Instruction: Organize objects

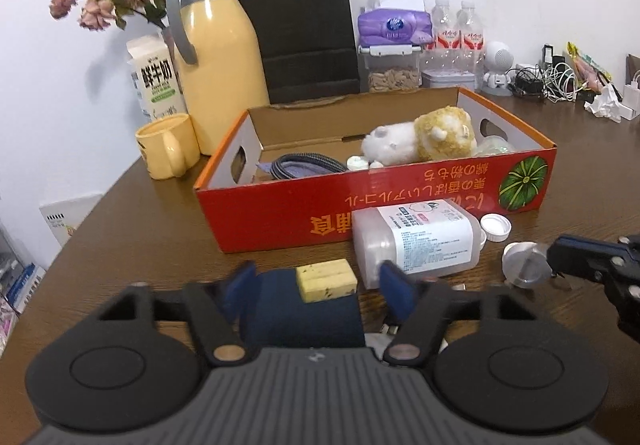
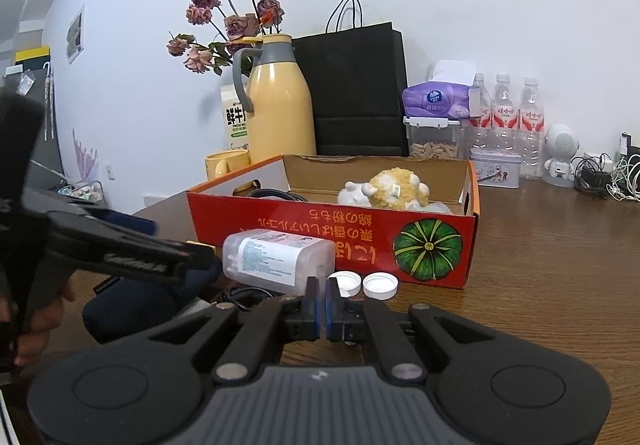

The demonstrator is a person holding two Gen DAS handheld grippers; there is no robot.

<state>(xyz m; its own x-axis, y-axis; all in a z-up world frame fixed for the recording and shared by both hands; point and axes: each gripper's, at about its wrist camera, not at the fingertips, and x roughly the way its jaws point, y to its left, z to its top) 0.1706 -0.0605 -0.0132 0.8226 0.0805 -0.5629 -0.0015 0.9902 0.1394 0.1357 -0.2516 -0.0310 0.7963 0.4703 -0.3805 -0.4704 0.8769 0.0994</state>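
My left gripper (image 1: 316, 281) stands open around a dark navy pouch (image 1: 304, 317); a strip of table shows between the pouch and the right-hand pad. A speckled yellow block (image 1: 326, 279) sits at the pouch's far end. Just beyond lies a clear plastic bottle (image 1: 416, 245) (image 2: 280, 257) on its side against the red cardboard box (image 1: 280, 213) (image 2: 320, 229). The box holds a plush toy (image 1: 420, 141) and a coiled cable (image 1: 304, 165). My right gripper (image 2: 322, 295) (image 1: 554, 257) is shut, its tips at the edge of a translucent round lid (image 1: 524, 265). Two white caps (image 2: 344, 283) lie ahead of it.
Behind the box stand a yellow jug (image 1: 216, 57), a yellow mug (image 1: 168, 149), a milk carton (image 1: 154, 77), dried flowers, a black paper bag (image 1: 304, 29), tissues, water bottles (image 2: 508, 117) and a tin. Cables and a white toy robot (image 1: 498, 69) crowd the back right. A hand (image 2: 36, 325) holds the left gripper.
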